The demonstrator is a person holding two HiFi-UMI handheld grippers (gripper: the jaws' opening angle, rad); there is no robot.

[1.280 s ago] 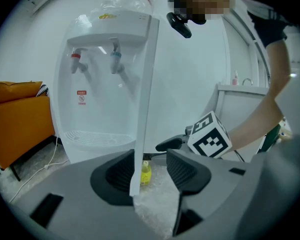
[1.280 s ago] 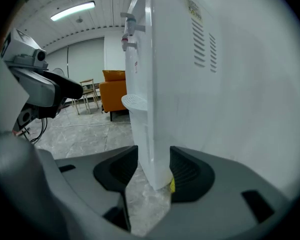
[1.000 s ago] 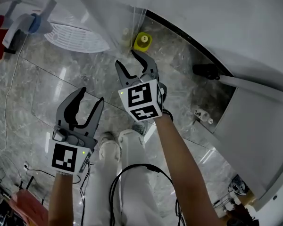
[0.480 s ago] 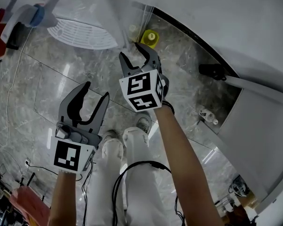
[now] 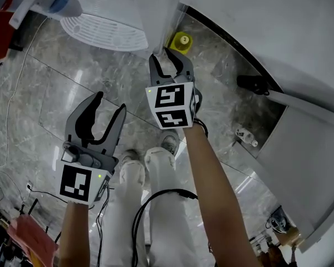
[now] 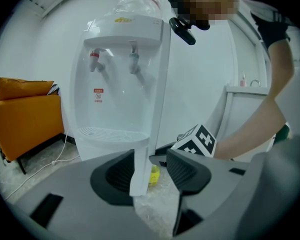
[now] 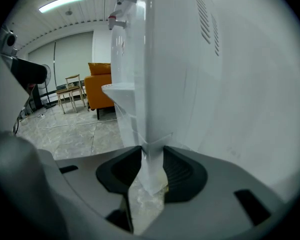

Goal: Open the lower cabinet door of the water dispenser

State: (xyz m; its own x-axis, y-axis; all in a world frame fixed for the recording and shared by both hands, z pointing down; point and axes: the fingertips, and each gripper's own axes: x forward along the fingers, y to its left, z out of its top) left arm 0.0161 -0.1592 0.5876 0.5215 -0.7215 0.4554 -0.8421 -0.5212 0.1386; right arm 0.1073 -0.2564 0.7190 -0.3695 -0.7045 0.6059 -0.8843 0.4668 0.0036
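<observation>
Nearest the body, left claw (image 5: 110, 102): jaws apart with nothing in them; it hangs over the floor (image 5: 61, 82), well apart from the dispenser.
Right claw (image 5: 162, 57): further out, at the dispenser's foot; its jaws have just been closing, and both pads press on the door's thin edge.
Door (image 7: 152, 176): white lower panel of the dispenser, its edge upright between the right claw's jaws; how far it stands open I cannot tell.
Dispenser (image 6: 120, 84): white and upright, two taps above a drip tray (image 5: 108, 32).
Bottle (image 5: 181, 40): yellow, on the floor just beyond the right claw, beside the dispenser.
Sofa (image 6: 25, 109): orange, far off to the dispenser's side.
</observation>
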